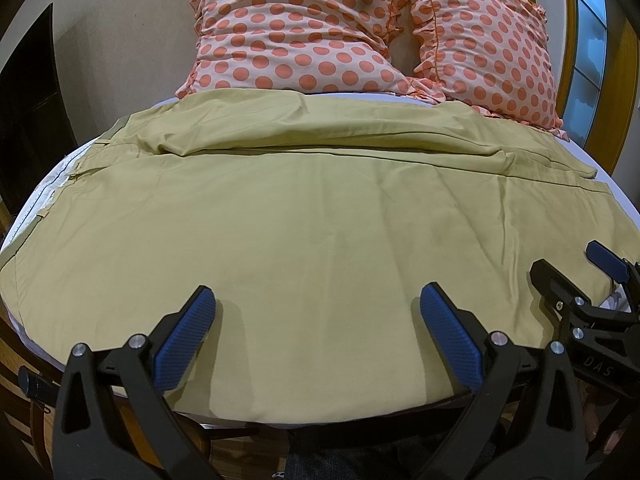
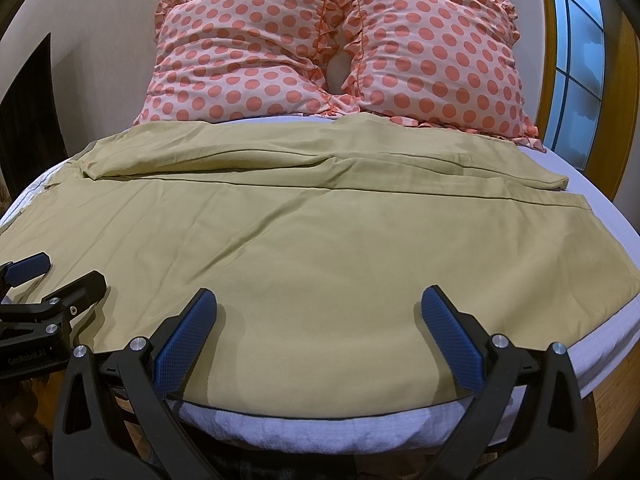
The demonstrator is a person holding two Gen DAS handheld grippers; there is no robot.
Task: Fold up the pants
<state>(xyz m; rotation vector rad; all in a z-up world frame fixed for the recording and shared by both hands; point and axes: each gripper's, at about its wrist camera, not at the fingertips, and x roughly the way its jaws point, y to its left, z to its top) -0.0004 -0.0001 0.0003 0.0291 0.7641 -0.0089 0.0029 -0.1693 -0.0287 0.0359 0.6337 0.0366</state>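
Both claws spread wide over khaki pants laid flat across the bed.

The pants (image 1: 304,216) lie sideways ahead of both claws, near edge just under the fingertips, 1 leg bunched along the far side below 2 polka-dot pillows (image 2: 340,52). The waistband sits off to the left of the left gripper (image 1: 316,312), the leg hems off to the right of the right gripper (image 2: 320,312). Each claw has its 2 blue pads apart, holding nothing, hovering near the cloth's near edge above the white sheet (image 2: 288,428). The fabric looks light, thin and limp, likely to sag and crease when lifted, though not slippery. A pinch on the near edge directly ahead of each claw seems the best hold, catching only the pants and not the sheet beneath.
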